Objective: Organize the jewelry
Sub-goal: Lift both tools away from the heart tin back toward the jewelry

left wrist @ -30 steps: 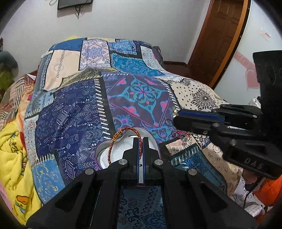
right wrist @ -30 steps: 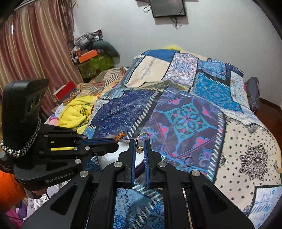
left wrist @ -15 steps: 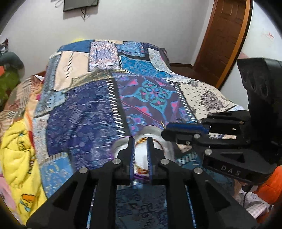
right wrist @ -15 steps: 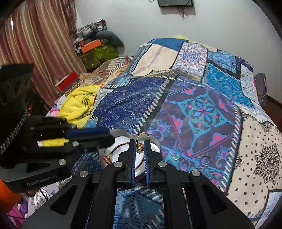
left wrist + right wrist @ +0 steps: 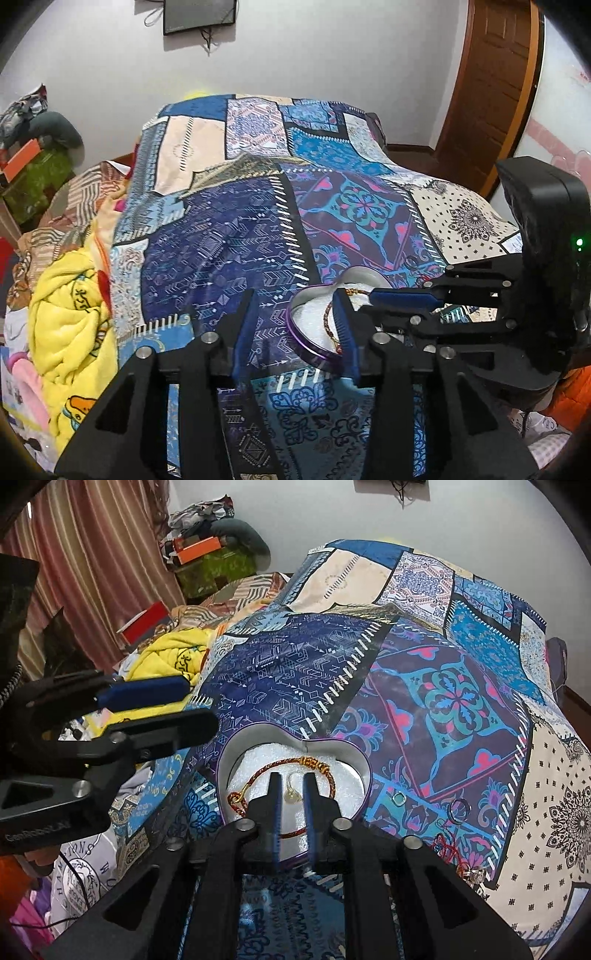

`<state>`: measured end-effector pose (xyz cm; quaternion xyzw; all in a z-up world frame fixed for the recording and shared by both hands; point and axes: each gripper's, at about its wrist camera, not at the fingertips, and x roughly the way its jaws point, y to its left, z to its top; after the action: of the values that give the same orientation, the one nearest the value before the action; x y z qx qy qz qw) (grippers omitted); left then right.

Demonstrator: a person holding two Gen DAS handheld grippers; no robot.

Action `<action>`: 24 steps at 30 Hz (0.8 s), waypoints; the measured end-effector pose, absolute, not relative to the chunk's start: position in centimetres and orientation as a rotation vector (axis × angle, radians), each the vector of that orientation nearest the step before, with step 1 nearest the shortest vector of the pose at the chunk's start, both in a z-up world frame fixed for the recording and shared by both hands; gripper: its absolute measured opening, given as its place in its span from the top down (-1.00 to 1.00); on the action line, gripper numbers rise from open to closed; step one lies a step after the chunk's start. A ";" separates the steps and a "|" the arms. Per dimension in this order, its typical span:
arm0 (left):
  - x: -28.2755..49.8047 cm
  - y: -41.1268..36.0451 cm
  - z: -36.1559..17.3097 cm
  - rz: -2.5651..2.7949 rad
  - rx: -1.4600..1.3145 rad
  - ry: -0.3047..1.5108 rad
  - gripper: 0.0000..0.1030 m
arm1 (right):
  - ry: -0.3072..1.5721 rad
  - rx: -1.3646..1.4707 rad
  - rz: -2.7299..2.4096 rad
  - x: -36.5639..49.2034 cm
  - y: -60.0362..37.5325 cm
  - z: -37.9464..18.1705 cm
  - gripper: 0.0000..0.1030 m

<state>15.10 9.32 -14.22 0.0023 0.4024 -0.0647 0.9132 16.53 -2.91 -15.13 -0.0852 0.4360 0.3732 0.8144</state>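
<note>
A purple heart-shaped box (image 5: pixel 365 779) with a white lining sits on the patchwork bed cover. A red and gold braided bracelet (image 5: pixel 295 764) lies inside it, with a small gold earring (image 5: pixel 290 794). My right gripper (image 5: pixel 291 779) is open over the box, the earring lying between its fingers. My left gripper (image 5: pixel 295 306) is open and empty just left of the box (image 5: pixel 295 328), its right finger over the bracelet (image 5: pixel 327 321). A square ring (image 5: pixel 399 798), a round ring (image 5: pixel 458 808) and a red string piece (image 5: pixel 448 849) lie on the cover to the right.
A crumpled yellow blanket (image 5: pixel 70 317) lies at the bed's left edge. Boxes and bags (image 5: pixel 210 557) are piled by the curtain. A wooden door (image 5: pixel 491 85) stands at the back right.
My left gripper has let the bracelet go into the box and opened wide. My right gripper has come down over the box, opened, and the earring now lies on the lining.
</note>
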 end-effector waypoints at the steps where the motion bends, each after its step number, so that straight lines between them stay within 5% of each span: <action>1: 14.9 9.3 -14.1 -0.130 0.008 0.825 0.14 | 0.925 -0.183 0.791 16.5 -2.9 -15.0 0.50; 3: 14.7 9.3 -13.9 -0.120 0.011 0.818 0.06 | 0.905 -0.187 0.776 16.2 -3.2 -14.6 0.29; 11: 13.9 8.6 -13.1 -0.074 0.017 0.799 -0.22 | 0.840 -0.183 0.703 15.9 -5.4 -12.3 0.29; 24: 13.7 4.2 -12.9 -0.118 0.047 0.814 -0.35 | 0.811 -0.118 0.588 15.7 -11.6 -10.9 0.29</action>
<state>13.65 4.24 -12.93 0.0229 0.3957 -0.0572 0.9163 15.71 -11.63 -10.87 -0.0564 0.3884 0.2818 0.8755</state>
